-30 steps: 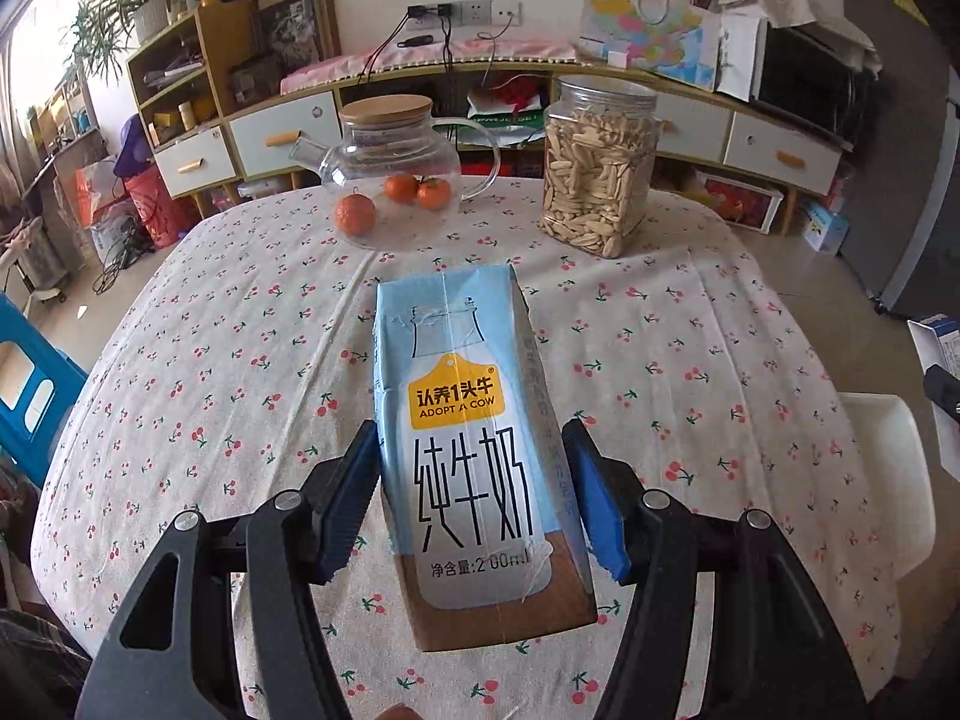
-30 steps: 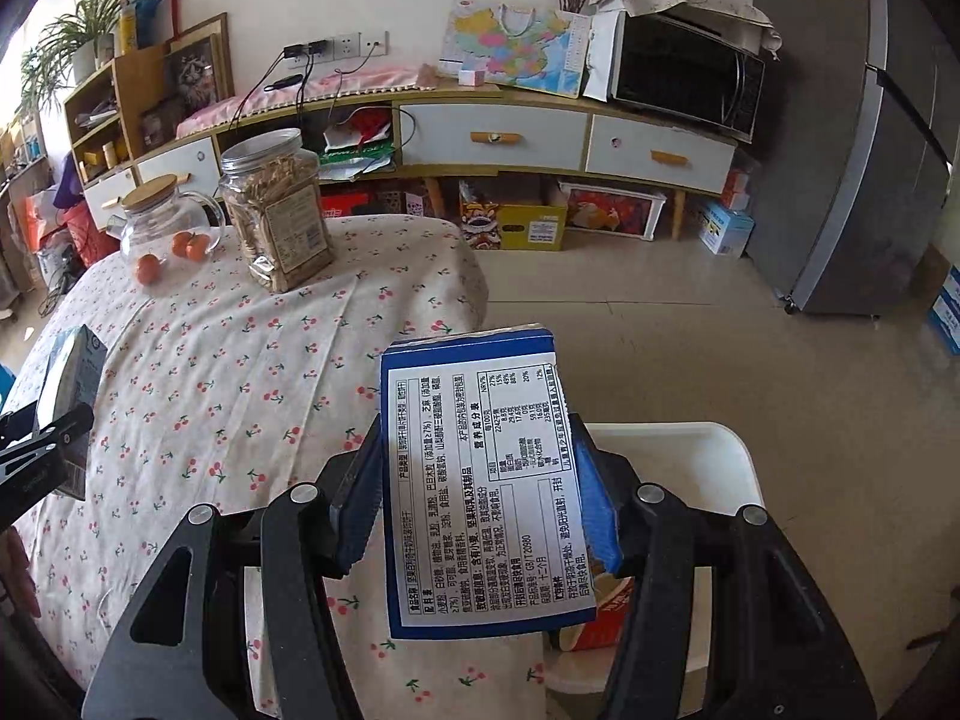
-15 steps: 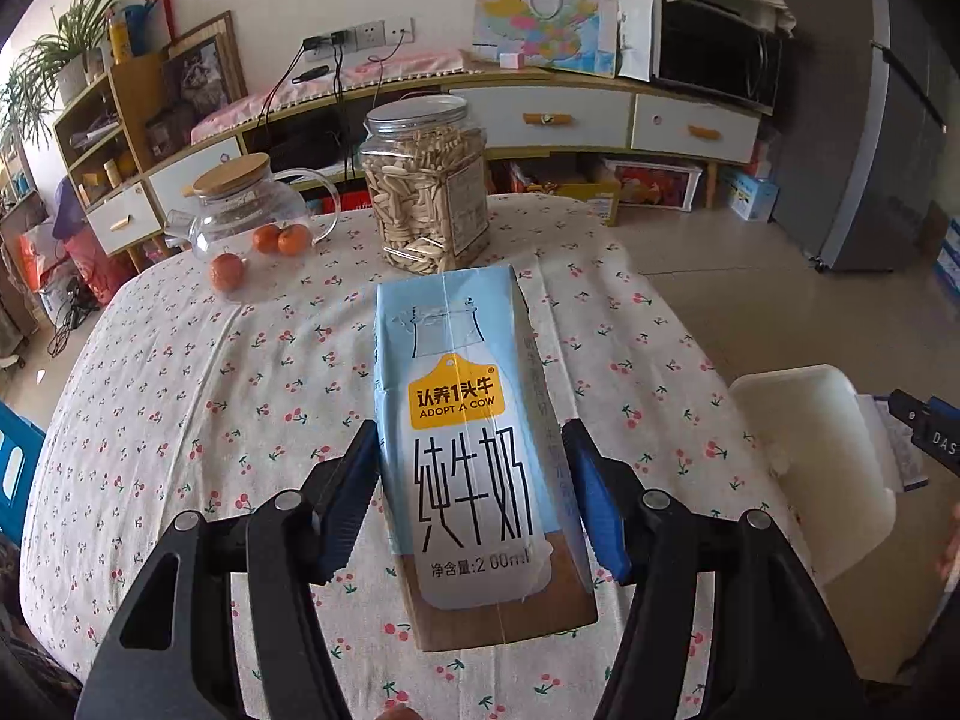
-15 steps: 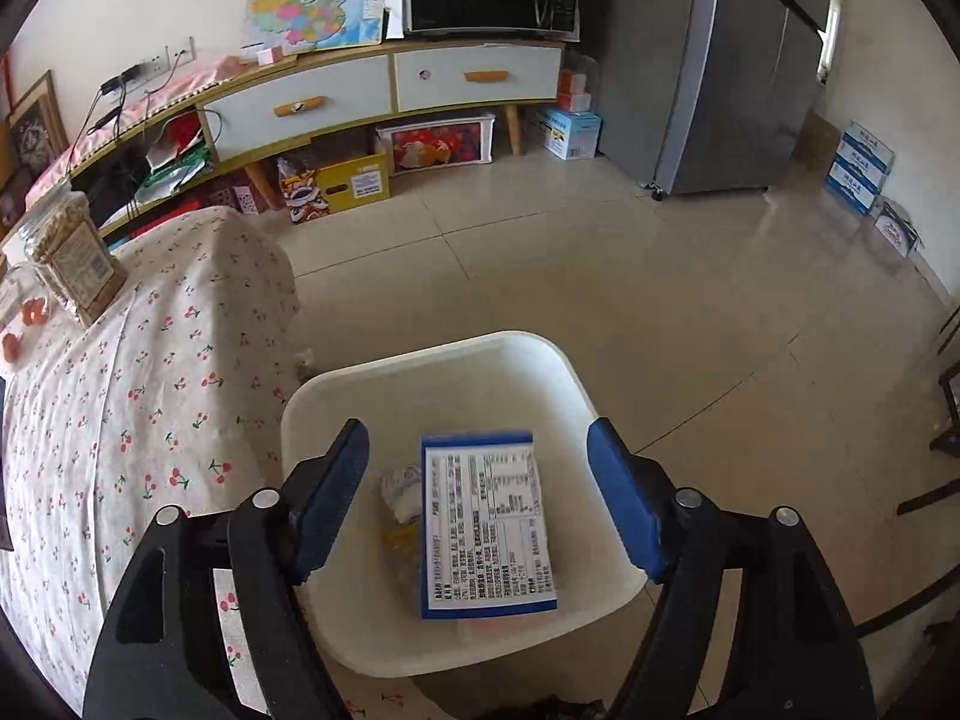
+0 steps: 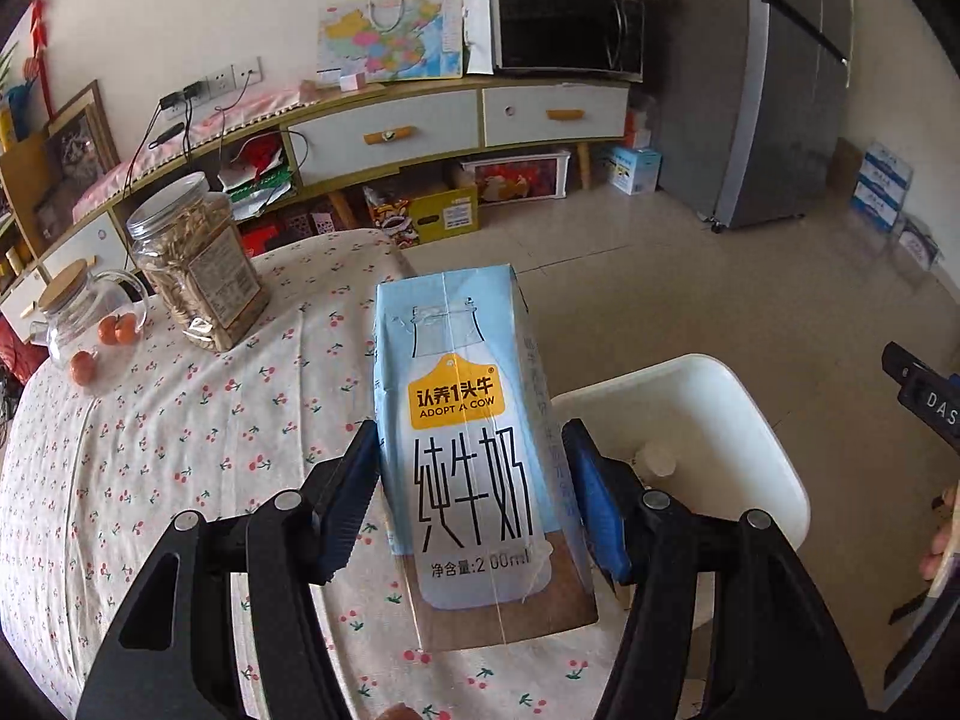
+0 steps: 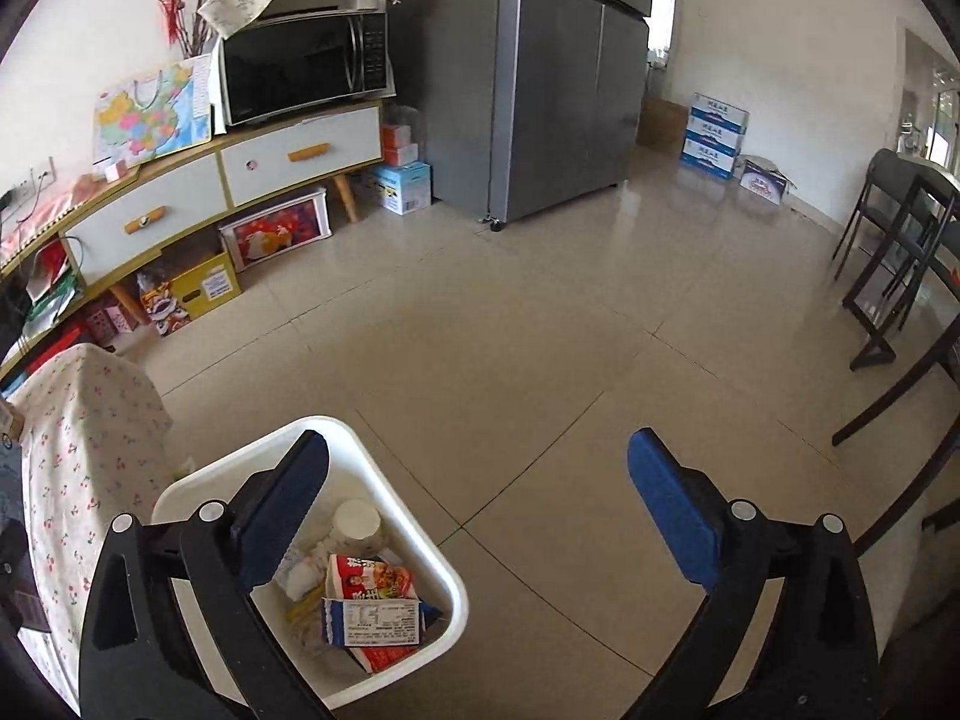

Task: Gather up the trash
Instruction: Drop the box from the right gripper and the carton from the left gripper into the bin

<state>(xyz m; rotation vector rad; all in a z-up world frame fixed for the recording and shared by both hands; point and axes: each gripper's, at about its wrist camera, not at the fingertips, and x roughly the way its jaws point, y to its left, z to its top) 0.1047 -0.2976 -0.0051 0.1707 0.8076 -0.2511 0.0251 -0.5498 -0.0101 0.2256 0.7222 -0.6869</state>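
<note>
— Two grippers were being worked at once. How was each set?

— The left gripper (image 5: 474,498) was pinched on the milk carton (image 5: 474,456), blue pads pressed to both its sides, with the carton carried upright at the centre of the left wrist view. The right gripper (image 6: 477,516) was seen with its jaws opening and nothing between them; only floor showed in the gap.

— And where was the trash to be put?

— The white bin (image 6: 444,576) was seen at the lower left of the right wrist view, just beside the cloth-covered table (image 6: 90,456). A blue-edged carton (image 6: 372,621), a red wrapper (image 6: 372,582) and a small white cup (image 6: 357,519) lay inside it. In the left wrist view the same bin (image 5: 750,420) appeared at the lower right, behind the held carton.

— How would the step in hand be done well?

— The milk carton would best be kept firmly clamped until it was brought squarely over the bin's opening, then released low, so it could not glance off the rim. The right gripper would best be drawn clear of the bin first, so the two tools were not crossed.
</note>
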